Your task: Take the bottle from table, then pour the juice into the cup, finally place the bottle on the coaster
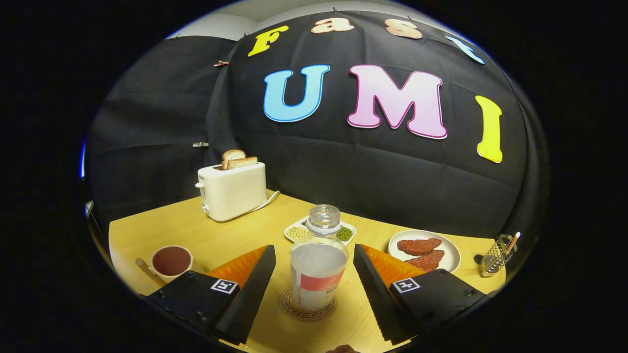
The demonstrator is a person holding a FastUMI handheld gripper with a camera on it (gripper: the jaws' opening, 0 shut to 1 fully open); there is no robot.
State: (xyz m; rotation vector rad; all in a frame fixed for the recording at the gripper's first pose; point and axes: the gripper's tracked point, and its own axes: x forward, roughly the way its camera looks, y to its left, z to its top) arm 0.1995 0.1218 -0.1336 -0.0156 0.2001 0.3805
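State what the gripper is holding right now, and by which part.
Nothing is held. The gripper is open, its jaws standing apart on either side of the bottle, which stands upright on the coaster.

My one camera rides on my hand-held gripper [314,284], looking forward along its fingers. It sits low and close over the table [196,230], facing the booth's black cloth wall [343,171].

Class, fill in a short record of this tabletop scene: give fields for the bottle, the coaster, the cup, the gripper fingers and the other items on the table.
bottle: upright, between the fingers, clear with a label band
coaster: round, under the bottle
cup: beside the fingers, toaster side, dark inside
gripper: fingers open, apart from the bottle
toaster: at the back, two bread slices in it
other items: dish of beans behind the bottle; plate with two red-brown patties; wire holder
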